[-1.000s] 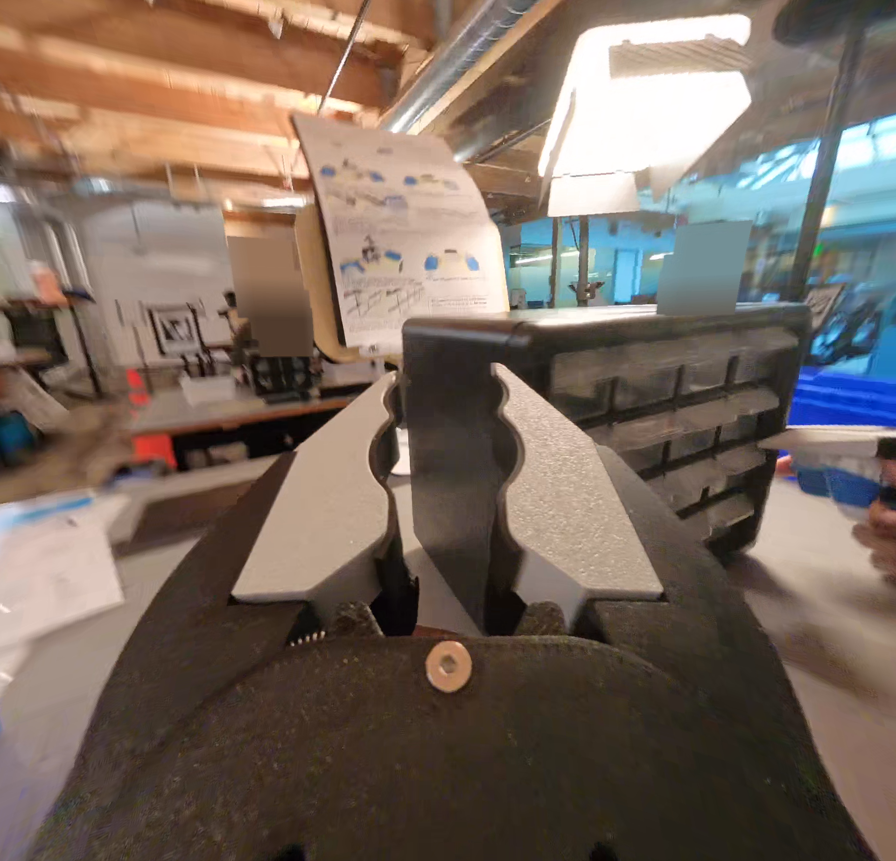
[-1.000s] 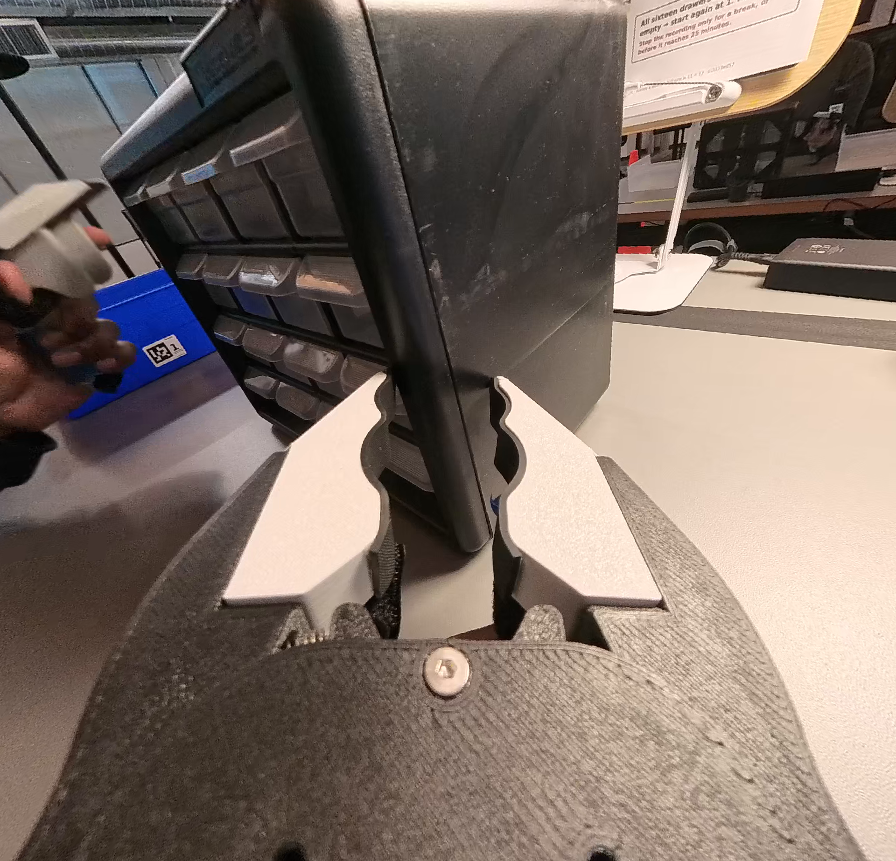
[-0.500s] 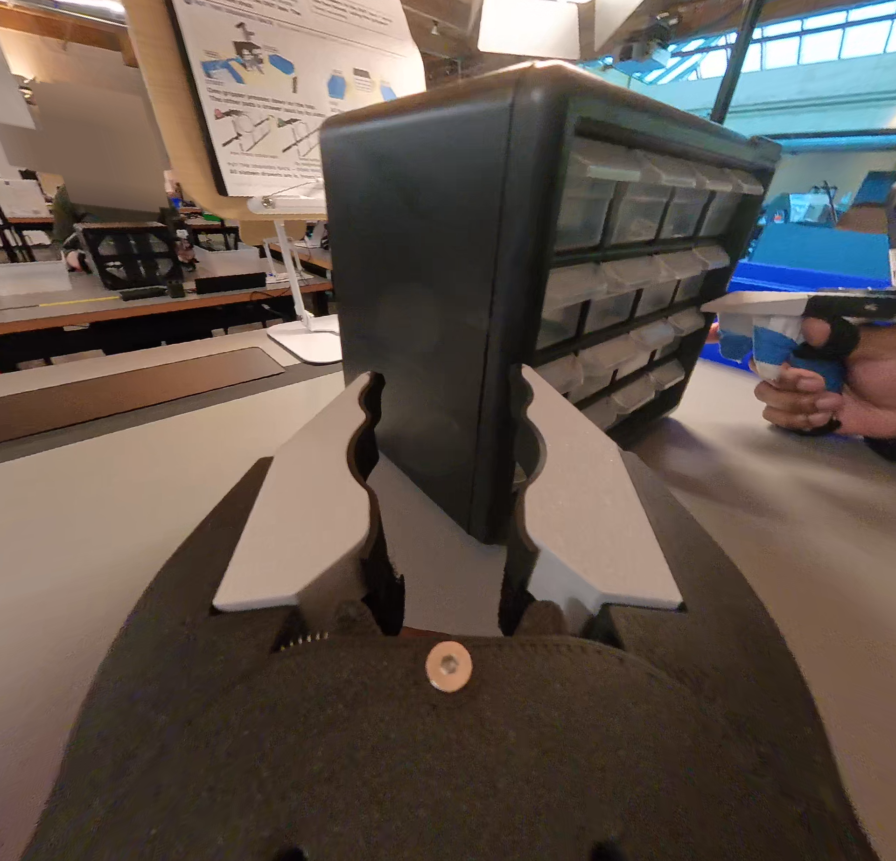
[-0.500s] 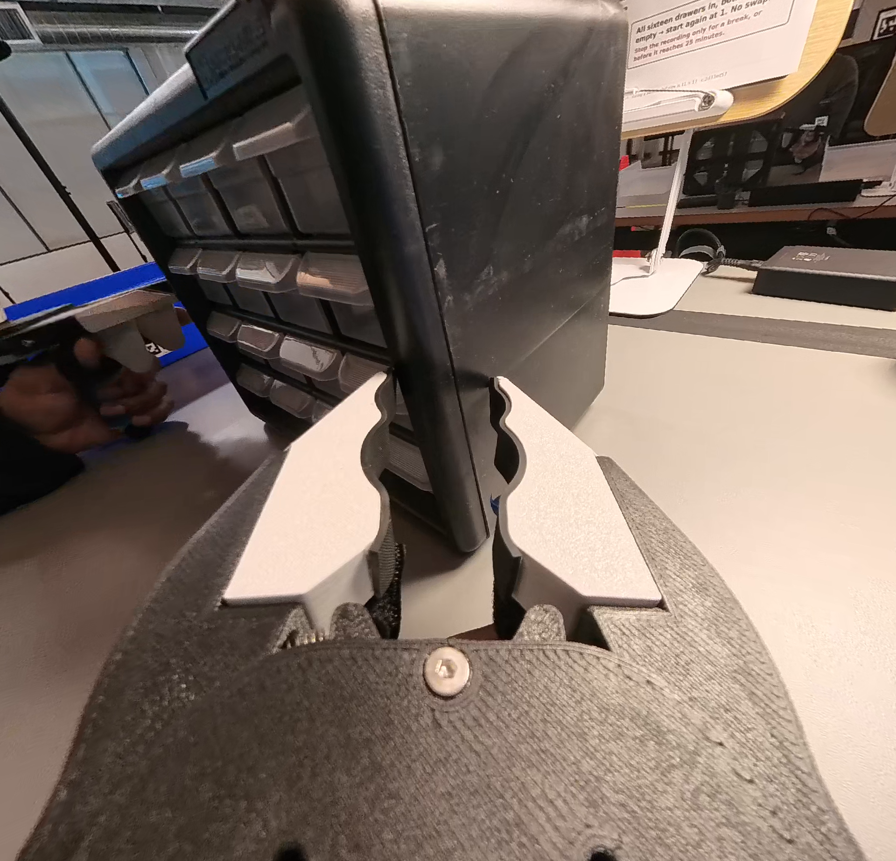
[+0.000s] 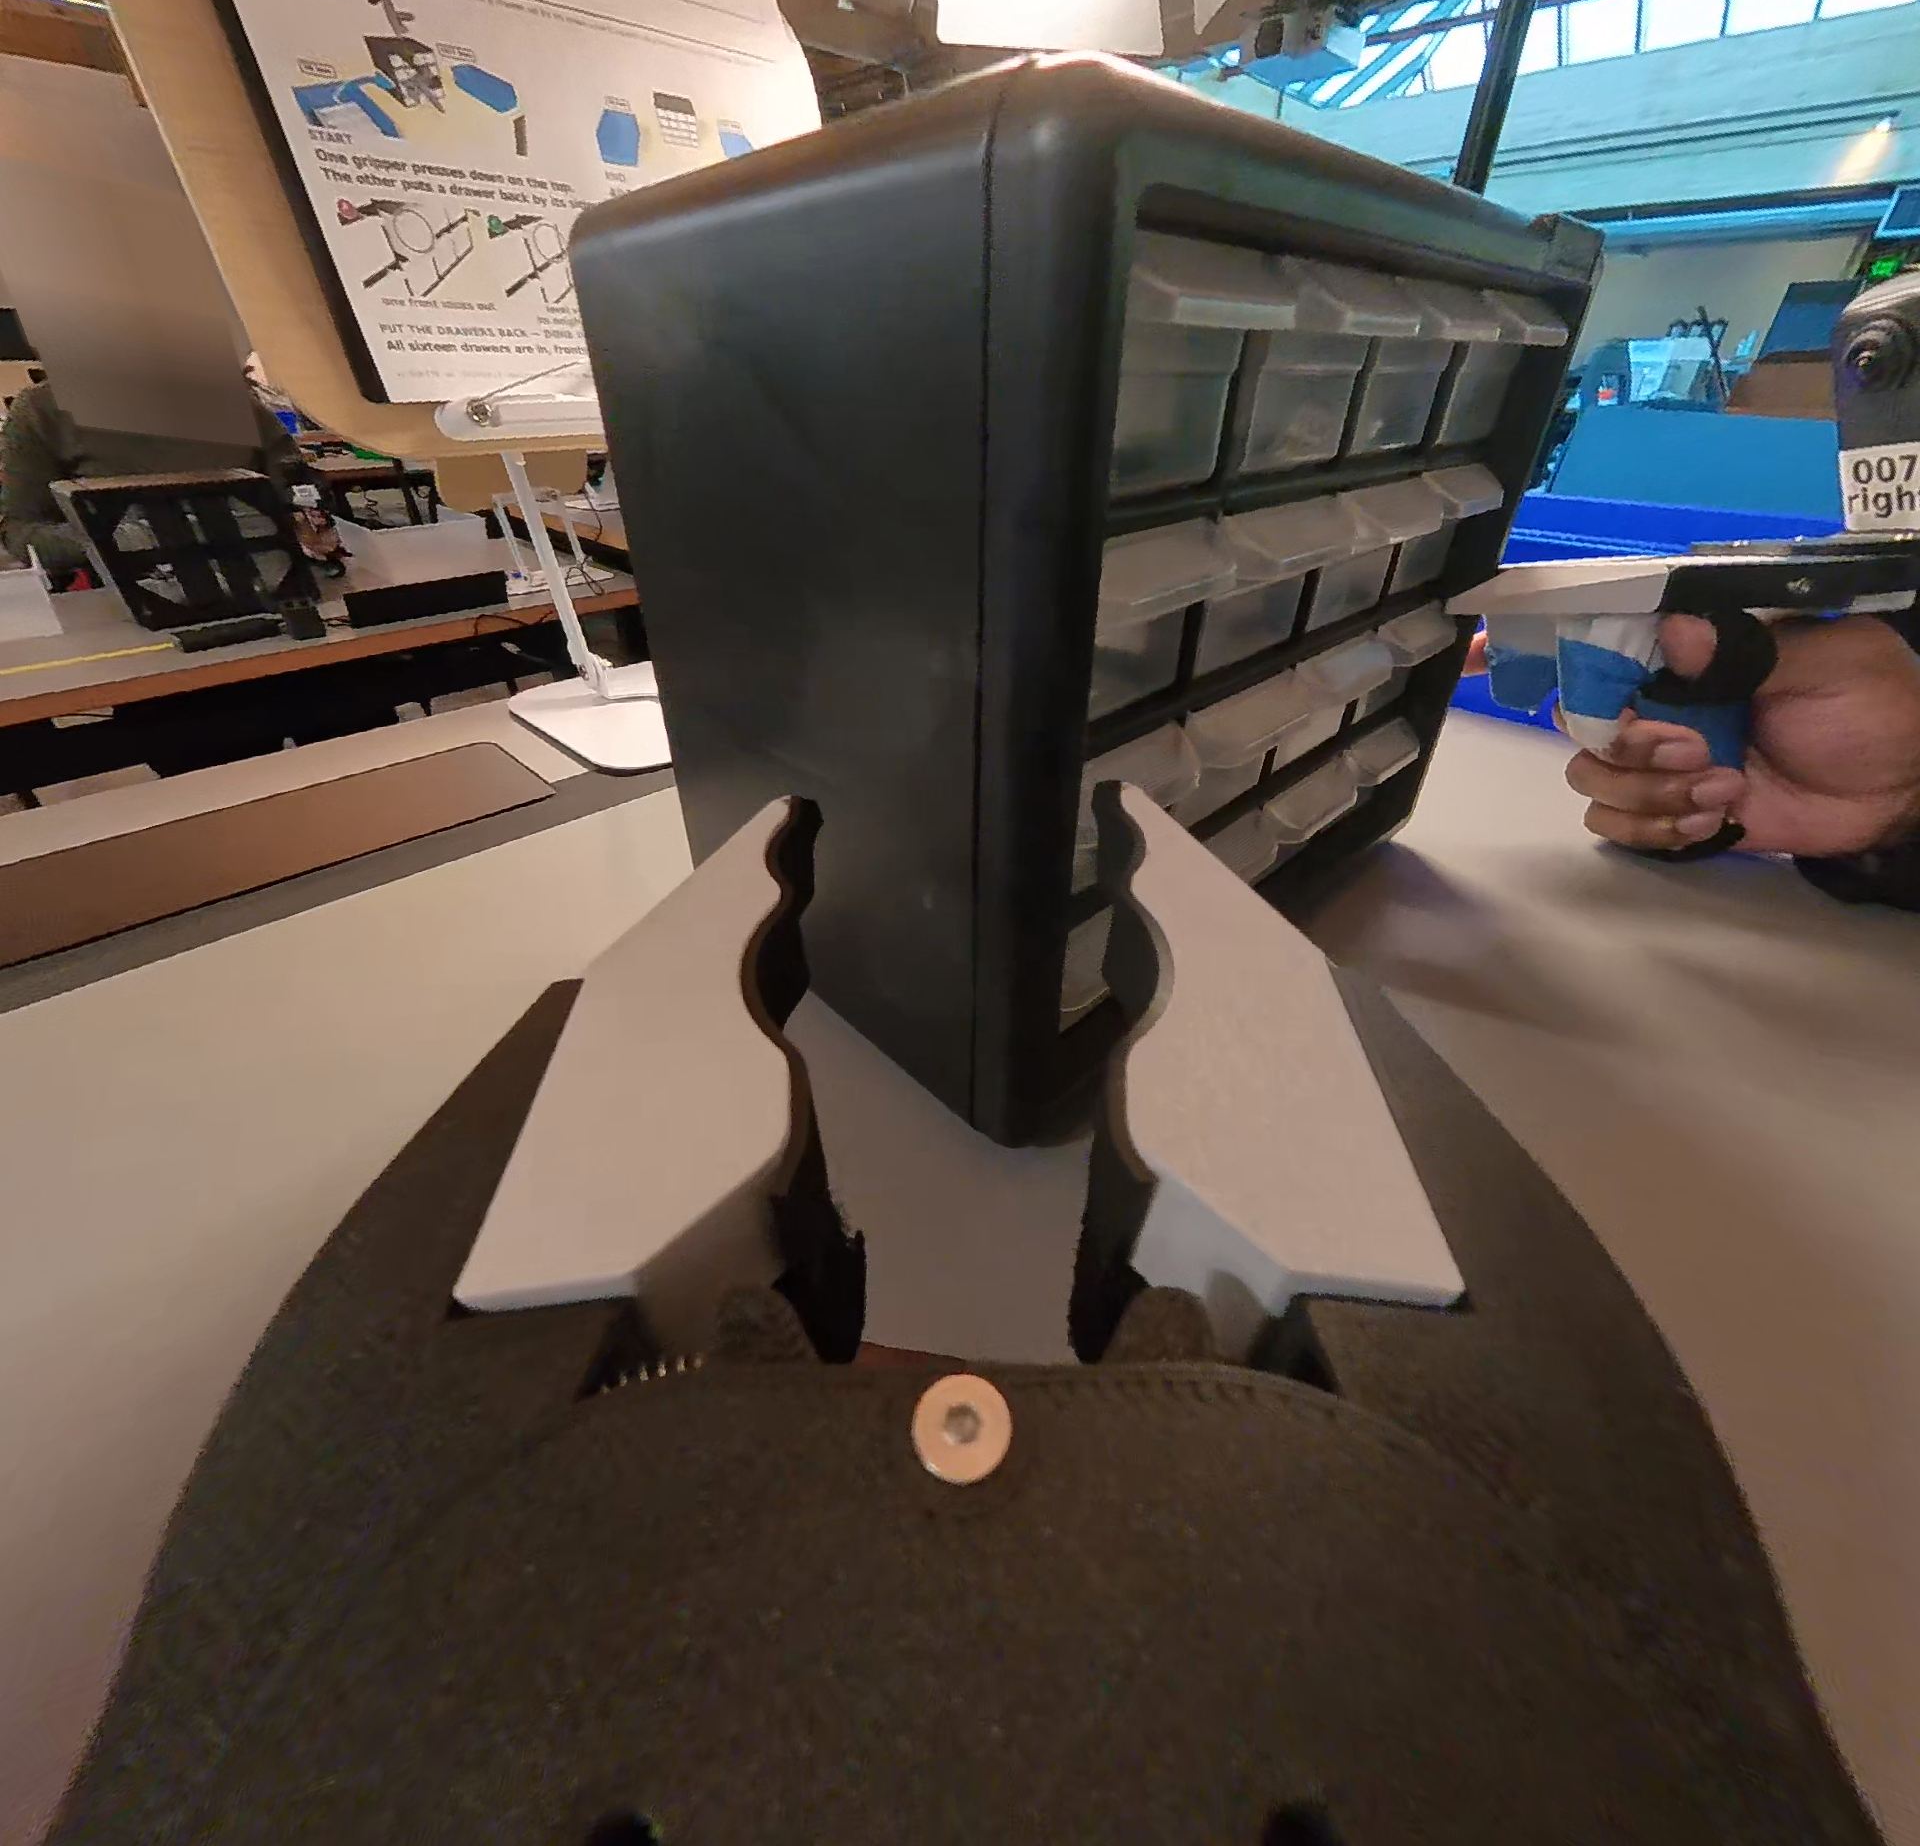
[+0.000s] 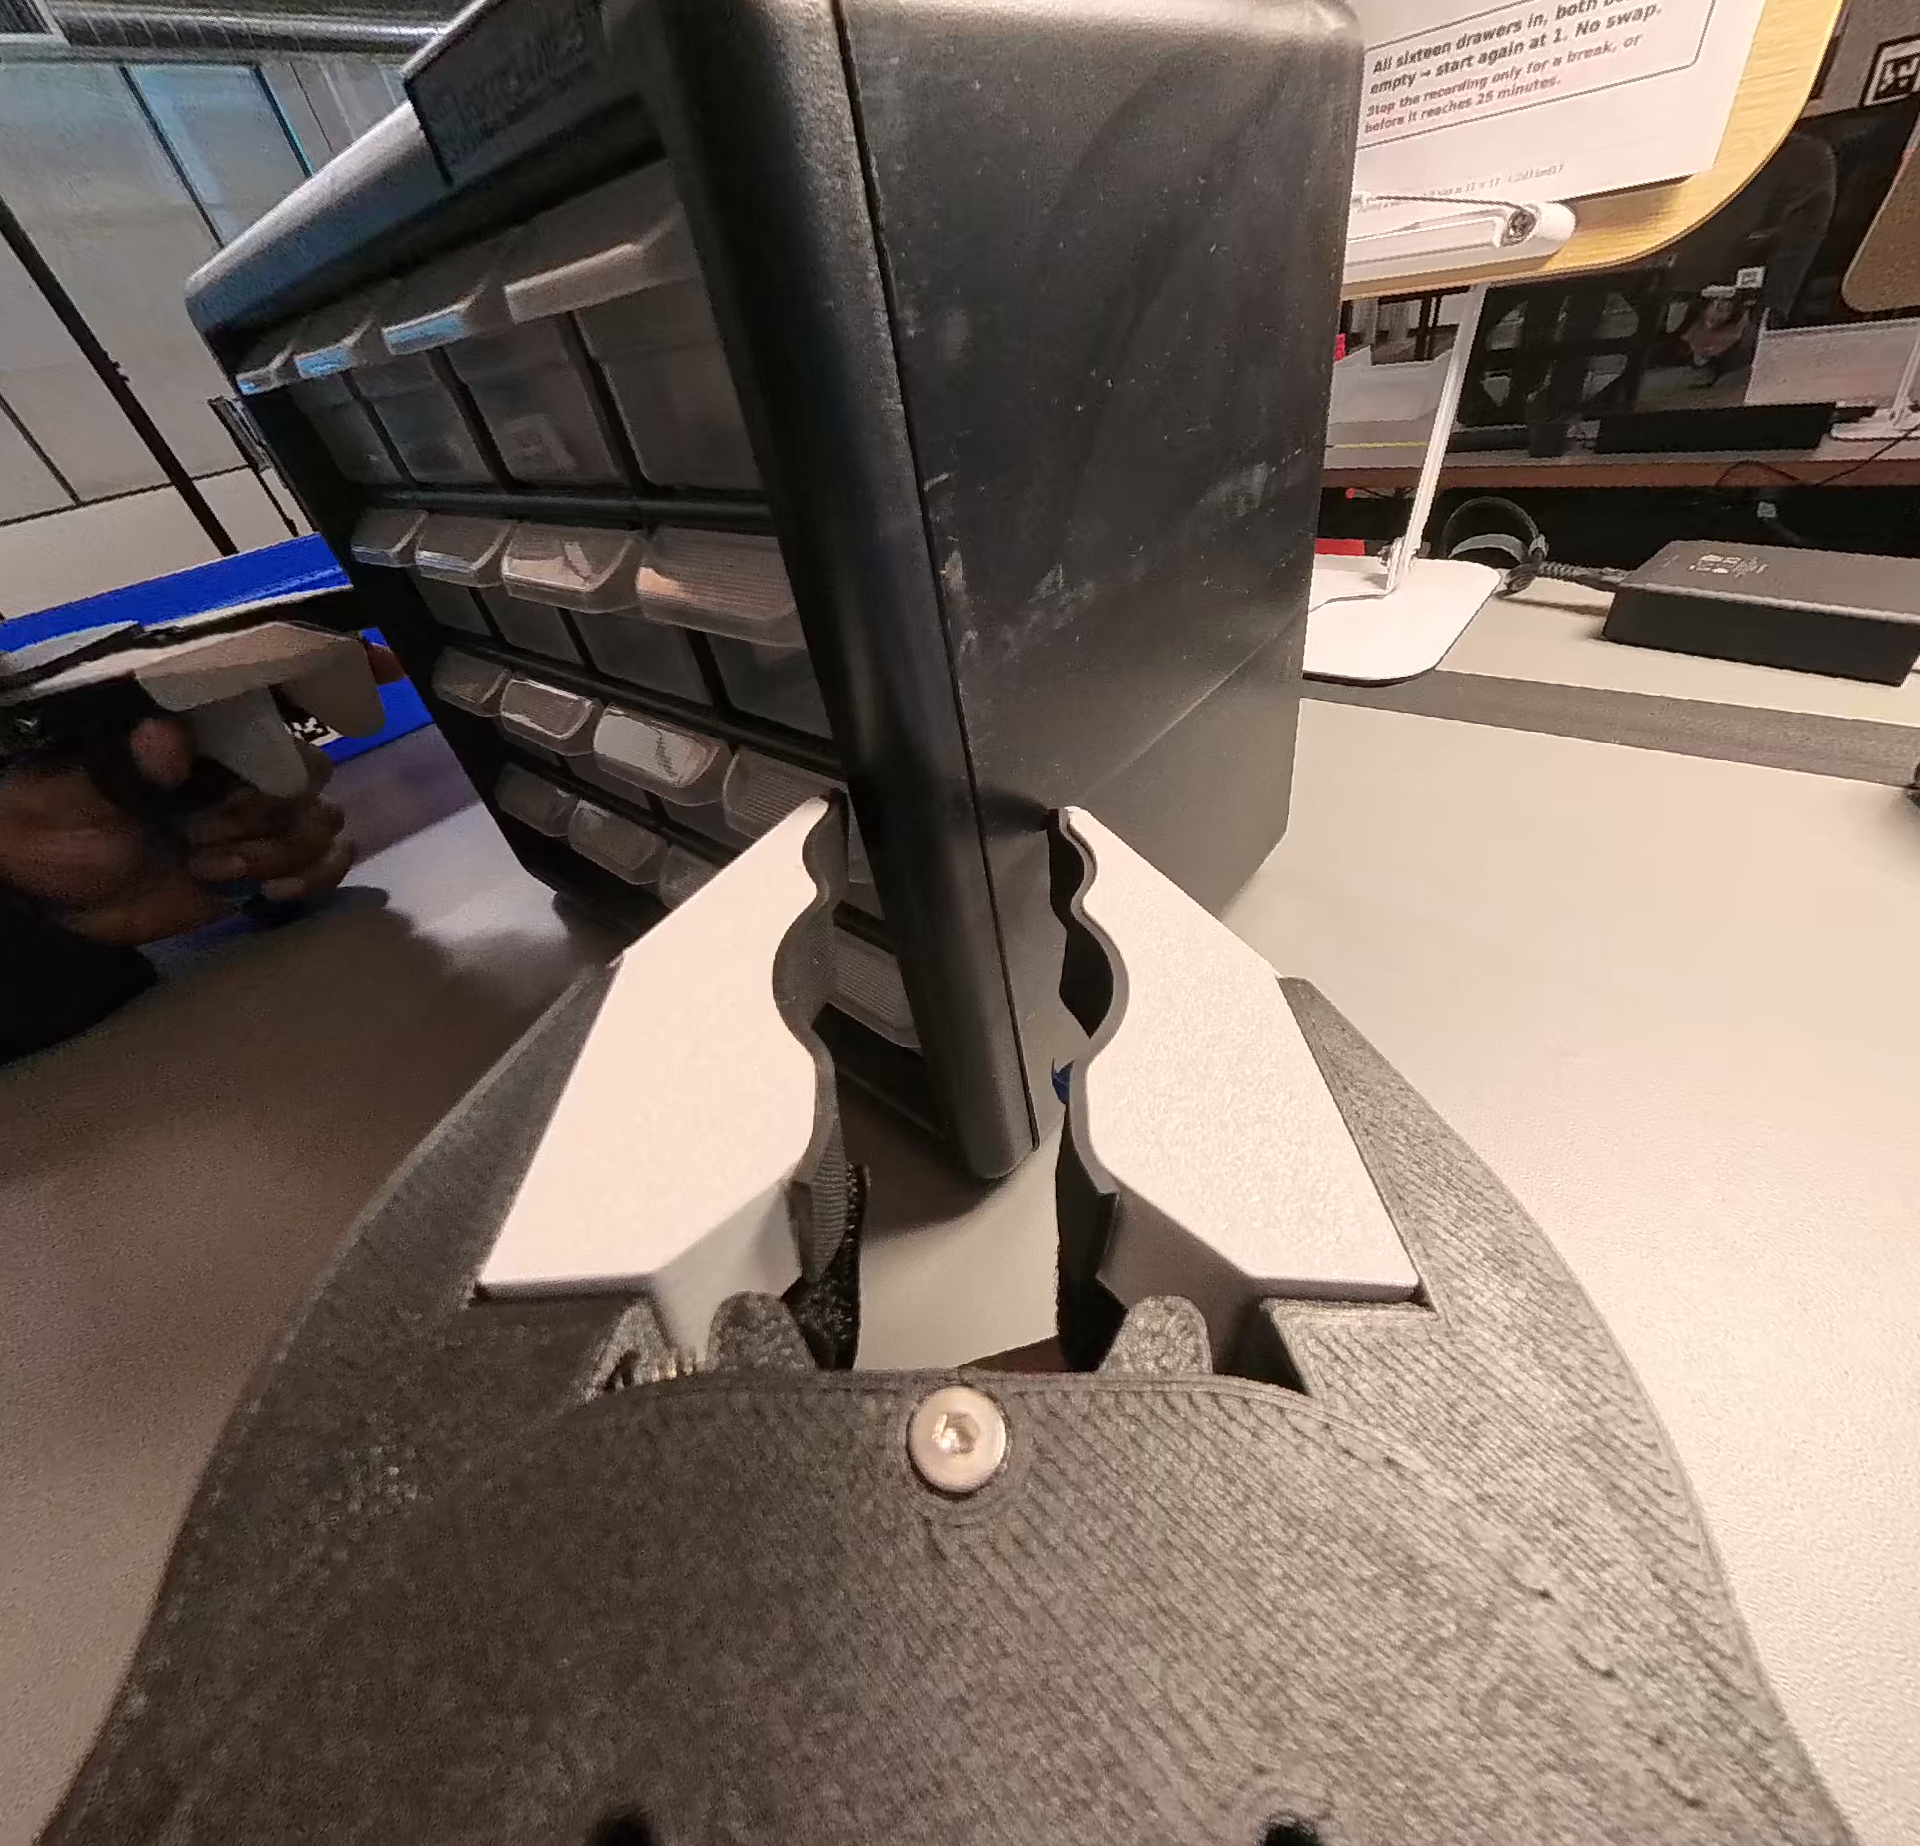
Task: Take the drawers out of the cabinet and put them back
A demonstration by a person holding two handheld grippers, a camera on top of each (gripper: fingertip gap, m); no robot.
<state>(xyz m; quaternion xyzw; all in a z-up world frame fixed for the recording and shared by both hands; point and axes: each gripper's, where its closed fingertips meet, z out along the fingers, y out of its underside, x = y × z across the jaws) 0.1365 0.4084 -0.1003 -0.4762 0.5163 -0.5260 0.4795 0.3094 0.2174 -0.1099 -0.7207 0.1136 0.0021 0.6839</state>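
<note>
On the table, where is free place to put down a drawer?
Bare table lies right of the cabinet, up to the lamp base. In the left wrist view, bare table lies left of the cabinet too. The drawer front is crowded: both claws and a hand.

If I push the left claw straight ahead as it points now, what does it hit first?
Most likely the black cabinet. Its near vertical corner edge stands right between the open left claw's fingers, so that corner would meet the claw almost at once. Depth is hard to judge, and contact with the fingers is not clear.
</note>
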